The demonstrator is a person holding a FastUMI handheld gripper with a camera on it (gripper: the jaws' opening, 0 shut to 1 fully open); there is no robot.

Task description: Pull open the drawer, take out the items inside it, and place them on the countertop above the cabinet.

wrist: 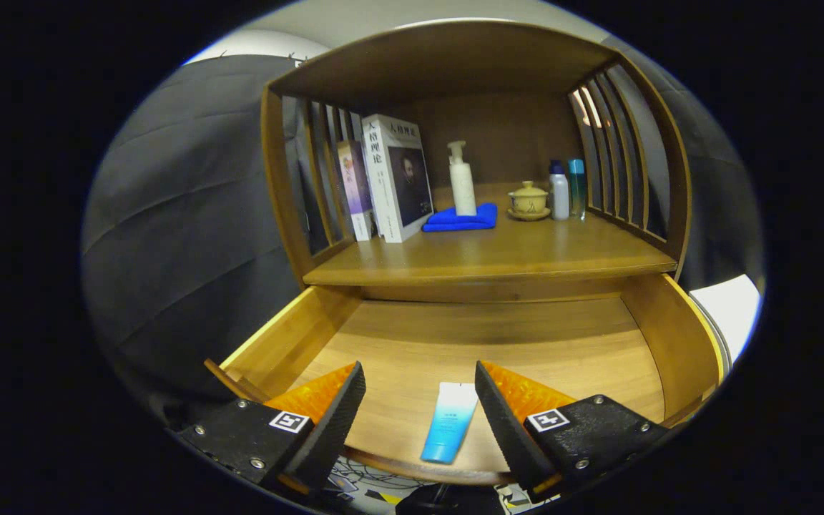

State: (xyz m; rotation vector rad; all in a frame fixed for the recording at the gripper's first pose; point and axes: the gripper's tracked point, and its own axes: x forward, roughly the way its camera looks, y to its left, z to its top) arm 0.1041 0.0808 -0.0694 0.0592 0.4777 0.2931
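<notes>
Tool (419,400) spread wide above the pulled-open drawer (677,343), the tube (449,422) lying between its fingers; next I lower, pinch it, and lift it to the worktop (498,254).

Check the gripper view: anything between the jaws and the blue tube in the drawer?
Nothing. The gripper is open, and the blue tube lies flat on the drawer floor, directly between the jaws; just bare wood around it.
</notes>
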